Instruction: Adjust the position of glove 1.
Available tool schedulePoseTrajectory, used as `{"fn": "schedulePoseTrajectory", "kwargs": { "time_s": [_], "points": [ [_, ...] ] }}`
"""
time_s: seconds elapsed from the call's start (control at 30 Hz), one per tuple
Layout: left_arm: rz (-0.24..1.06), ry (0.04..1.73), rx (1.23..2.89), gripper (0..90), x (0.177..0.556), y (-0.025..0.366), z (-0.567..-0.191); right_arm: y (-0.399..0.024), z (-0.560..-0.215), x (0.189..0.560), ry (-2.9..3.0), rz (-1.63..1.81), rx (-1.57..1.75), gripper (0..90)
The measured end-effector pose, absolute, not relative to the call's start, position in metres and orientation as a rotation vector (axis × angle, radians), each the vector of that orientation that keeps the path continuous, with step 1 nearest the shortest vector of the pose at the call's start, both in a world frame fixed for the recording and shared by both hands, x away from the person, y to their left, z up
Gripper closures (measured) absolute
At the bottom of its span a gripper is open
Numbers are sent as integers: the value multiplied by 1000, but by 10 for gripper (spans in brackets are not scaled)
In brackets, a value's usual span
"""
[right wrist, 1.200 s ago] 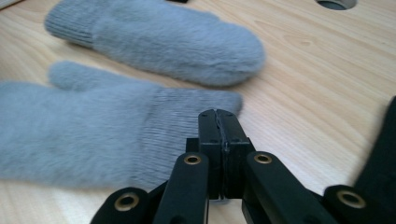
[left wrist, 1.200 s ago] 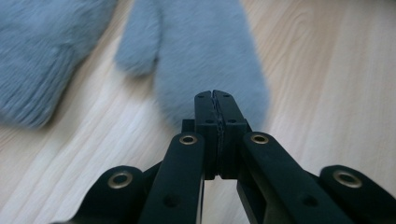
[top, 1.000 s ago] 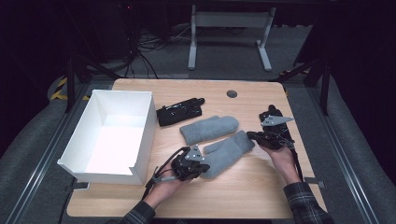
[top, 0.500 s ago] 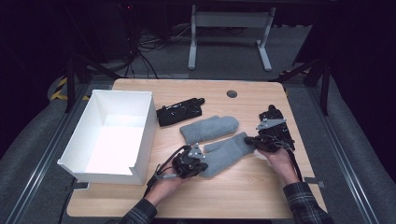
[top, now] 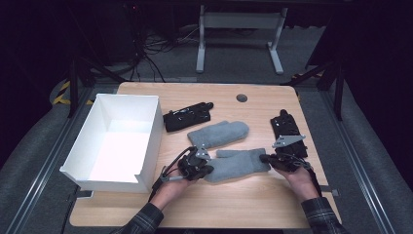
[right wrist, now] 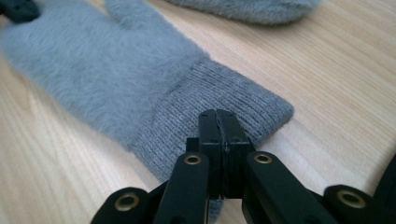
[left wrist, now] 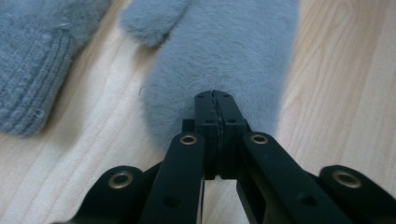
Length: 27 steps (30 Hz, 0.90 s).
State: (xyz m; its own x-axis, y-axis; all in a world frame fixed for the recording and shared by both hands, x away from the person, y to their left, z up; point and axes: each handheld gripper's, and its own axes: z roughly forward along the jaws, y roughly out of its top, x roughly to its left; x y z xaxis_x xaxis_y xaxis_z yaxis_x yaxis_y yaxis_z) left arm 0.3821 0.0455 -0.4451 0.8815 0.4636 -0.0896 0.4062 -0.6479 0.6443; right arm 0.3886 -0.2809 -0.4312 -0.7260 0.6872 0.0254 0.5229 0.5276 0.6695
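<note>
We hold a grey mitten (top: 238, 165) at both ends.
Left gripper (top: 203, 168) pinches its fluffy tip, right gripper (top: 267, 158) its ribbed cuff, both closed, likely to lift it flat off the worktop (top: 253, 204).

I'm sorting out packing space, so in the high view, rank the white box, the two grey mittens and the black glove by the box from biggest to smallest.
1. White box, clearly largest.
2. Far grey mitten and near grey mitten: they look alike, and the near one is partly covered by the grippers, so no ranking.
3. Black glove, smallest.
</note>
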Motion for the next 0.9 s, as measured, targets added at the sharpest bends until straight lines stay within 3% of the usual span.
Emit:
{"fn": "schedulePoseTrajectory", "kwargs": {
  "time_s": [0.6,0.9],
  "points": [
    [176,690,2349,899,406,36,-441,-281,-428,345,2598,995,899,900],
    [123,681,2310,899,383,52,-424,-297,-415,363,2492,1031,926,900]
  ]
}}
